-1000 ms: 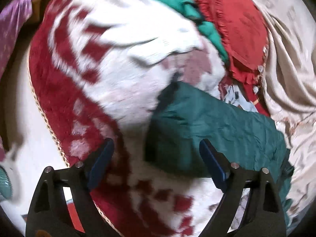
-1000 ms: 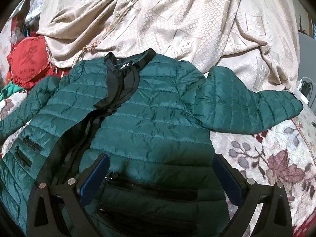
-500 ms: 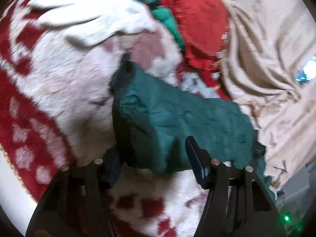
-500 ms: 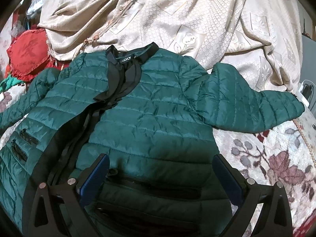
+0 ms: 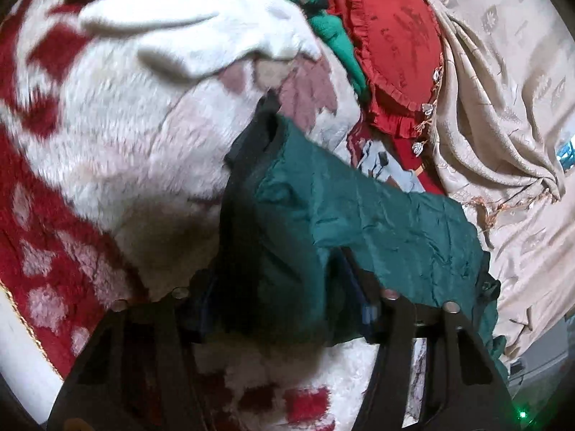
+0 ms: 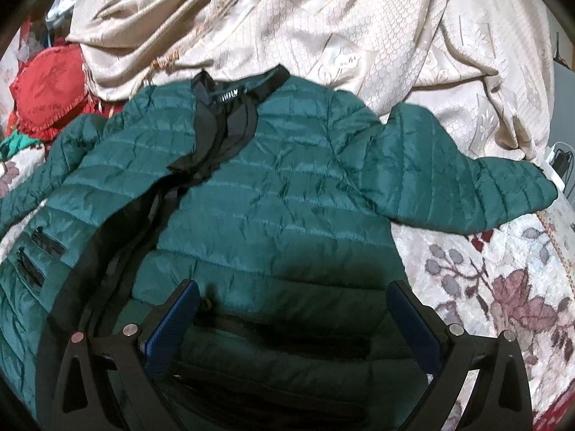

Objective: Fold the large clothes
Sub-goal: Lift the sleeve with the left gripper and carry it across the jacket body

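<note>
A dark green quilted jacket (image 6: 273,212) with black collar and trim lies face up on a floral blanket, both sleeves spread out. My right gripper (image 6: 293,318) is open and hovers over the jacket's lower hem near the pocket zips. In the left wrist view my left gripper (image 5: 280,305) has closed its jaws around the end of the jacket's sleeve (image 5: 323,222), whose black cuff points up and away. The sleeve fabric bunches between the fingers and hides the pads.
A red and white fleece blanket (image 5: 107,143) lies under the sleeve. A red frilled cushion (image 5: 395,43) and a bright green cloth (image 5: 330,32) sit behind it. A beige patterned cloth (image 6: 323,28) is heaped beyond the jacket. The floral blanket (image 6: 503,287) shows at the right.
My left gripper moved onto the sleeve end and closed its jaws around it. My right gripper drifted slightly over the jacket hem and stayed open.
</note>
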The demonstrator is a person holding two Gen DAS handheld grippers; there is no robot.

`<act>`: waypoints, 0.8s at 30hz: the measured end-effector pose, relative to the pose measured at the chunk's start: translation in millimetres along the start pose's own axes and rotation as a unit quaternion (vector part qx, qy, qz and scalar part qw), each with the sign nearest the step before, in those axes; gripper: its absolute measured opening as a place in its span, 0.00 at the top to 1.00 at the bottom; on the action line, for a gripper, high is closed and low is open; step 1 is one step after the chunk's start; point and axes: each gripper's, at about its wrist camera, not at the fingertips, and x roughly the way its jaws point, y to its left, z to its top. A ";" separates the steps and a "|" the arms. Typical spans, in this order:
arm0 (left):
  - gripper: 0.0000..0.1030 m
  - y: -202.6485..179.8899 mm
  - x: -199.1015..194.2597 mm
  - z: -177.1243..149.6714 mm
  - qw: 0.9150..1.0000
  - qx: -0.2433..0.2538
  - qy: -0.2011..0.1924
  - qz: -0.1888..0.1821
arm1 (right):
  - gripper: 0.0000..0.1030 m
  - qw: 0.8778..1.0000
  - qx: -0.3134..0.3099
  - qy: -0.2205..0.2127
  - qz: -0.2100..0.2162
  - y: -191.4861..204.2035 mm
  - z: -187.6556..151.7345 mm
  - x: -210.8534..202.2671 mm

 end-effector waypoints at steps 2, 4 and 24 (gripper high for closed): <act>0.82 -5.0 -4.4 2.9 1.000 0.002 -0.006 -0.009 | 0.00 1.000 0.004 0.015 0.003 -1.2 -1.9 6.2; 0.83 -14.0 -10.4 4.6 1.000 0.016 -0.023 -0.004 | 0.00 0.999 0.021 0.031 0.015 -5.2 -4.8 13.5; 0.84 -267.1 -17.7 -18.2 0.967 0.174 -0.001 -0.186 | 0.00 0.996 0.066 0.027 -0.057 -46.2 -2.2 -13.5</act>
